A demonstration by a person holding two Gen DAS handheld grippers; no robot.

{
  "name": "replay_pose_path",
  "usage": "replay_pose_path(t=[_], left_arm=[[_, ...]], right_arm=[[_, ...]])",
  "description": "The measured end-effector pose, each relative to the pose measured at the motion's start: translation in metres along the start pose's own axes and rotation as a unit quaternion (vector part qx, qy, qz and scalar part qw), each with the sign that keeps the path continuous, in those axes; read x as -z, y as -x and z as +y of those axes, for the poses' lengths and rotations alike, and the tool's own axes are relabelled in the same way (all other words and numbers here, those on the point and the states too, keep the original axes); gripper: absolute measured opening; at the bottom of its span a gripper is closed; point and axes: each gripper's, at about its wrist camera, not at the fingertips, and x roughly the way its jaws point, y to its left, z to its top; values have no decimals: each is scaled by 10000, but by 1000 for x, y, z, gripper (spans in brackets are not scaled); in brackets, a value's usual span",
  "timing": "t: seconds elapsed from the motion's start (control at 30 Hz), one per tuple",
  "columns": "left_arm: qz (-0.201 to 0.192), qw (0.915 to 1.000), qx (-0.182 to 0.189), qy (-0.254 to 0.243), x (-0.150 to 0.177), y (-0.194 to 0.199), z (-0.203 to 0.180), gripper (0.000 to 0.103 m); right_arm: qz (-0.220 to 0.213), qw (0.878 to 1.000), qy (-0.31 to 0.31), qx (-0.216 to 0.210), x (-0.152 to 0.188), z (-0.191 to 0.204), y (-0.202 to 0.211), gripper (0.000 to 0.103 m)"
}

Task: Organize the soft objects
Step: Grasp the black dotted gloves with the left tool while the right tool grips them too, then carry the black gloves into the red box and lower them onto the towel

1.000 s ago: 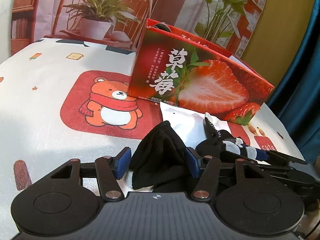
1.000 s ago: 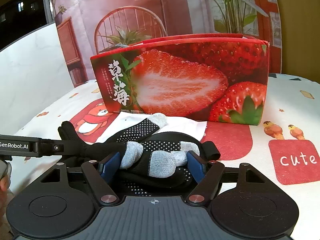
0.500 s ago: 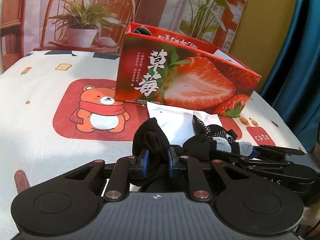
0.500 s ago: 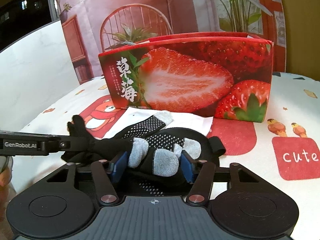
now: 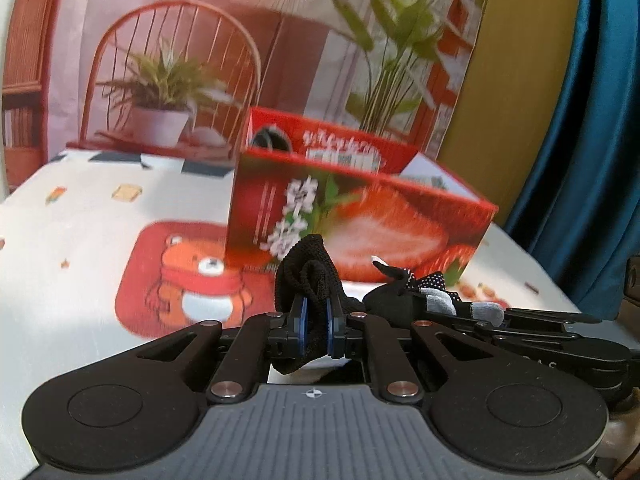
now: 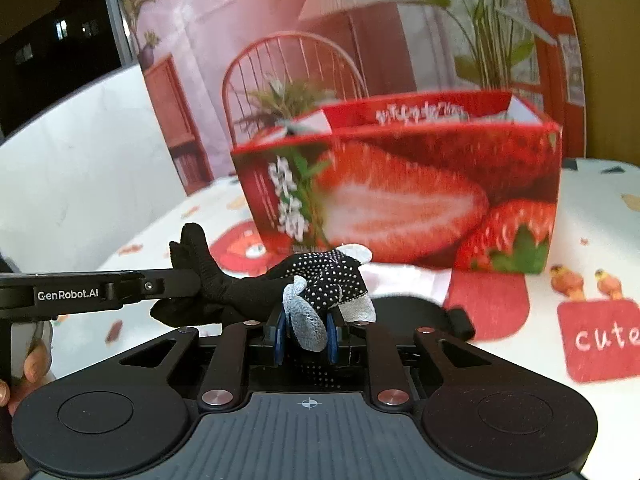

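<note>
A black knit glove with white grip dots and grey fingertips [image 6: 320, 280] is stretched between both grippers, lifted off the table. My left gripper [image 5: 316, 322] is shut on its black cuff end [image 5: 308, 276]. My right gripper [image 6: 306, 332] is shut on its grey fingertips [image 6: 308, 320]. In the right wrist view the left gripper [image 6: 100, 290] comes in from the left, holding the cuff [image 6: 192, 252]. In the left wrist view the right gripper [image 5: 540, 328] lies at the right with the dotted end [image 5: 424, 288]. The open red strawberry box [image 5: 360, 220] [image 6: 400, 192] stands just behind.
The table has a white cloth with a bear patch [image 5: 192, 280] and a red "cute" patch [image 6: 600, 340]. A white sheet [image 6: 400, 276] lies in front of the box. A dark object [image 5: 272, 140] shows inside the box. A blue curtain [image 5: 580, 140] hangs at the right.
Both grippers closed on the glove, the left on the cuff and the right on the fingertips, and lifted it off the table. The box now looks lower and a bit farther.
</note>
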Motion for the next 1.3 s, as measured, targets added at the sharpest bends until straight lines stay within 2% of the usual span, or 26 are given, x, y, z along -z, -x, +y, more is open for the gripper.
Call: replay_pose_path(t=[0.33, 0.57, 0.67, 0.83, 0.97, 1.2, 1.3], left_arm=[[-691, 9967, 73, -417, -60, 3, -16, 10], [-916, 9945, 90, -499, -102, -16, -24, 10], [-868, 9949, 97, -507, -120, -31, -24, 10], [-536, 9971, 40, -532, -144, -73, -23, 10], [-105, 9984, 32, -554, -153, -111, -22, 10], [848, 9949, -90, -541, -148, -174, -21, 10], [1053, 9921, -163, -657, -149, -188, -22, 10]], right_arm=[[-615, 9981, 102, 8, -64, -3, 9, 18], [-981, 9951, 115, 37, -120, -13, -3, 18], [-1016, 9945, 217, 154, -140, -20, -16, 18], [-884, 9954, 190, 327, -162, -38, -44, 18], [-703, 9957, 201, 575, -170, -54, -70, 18], [67, 9955, -36, 941, -168, -82, -119, 18], [430, 9936, -10, 1041, -165, -86, -136, 19]])
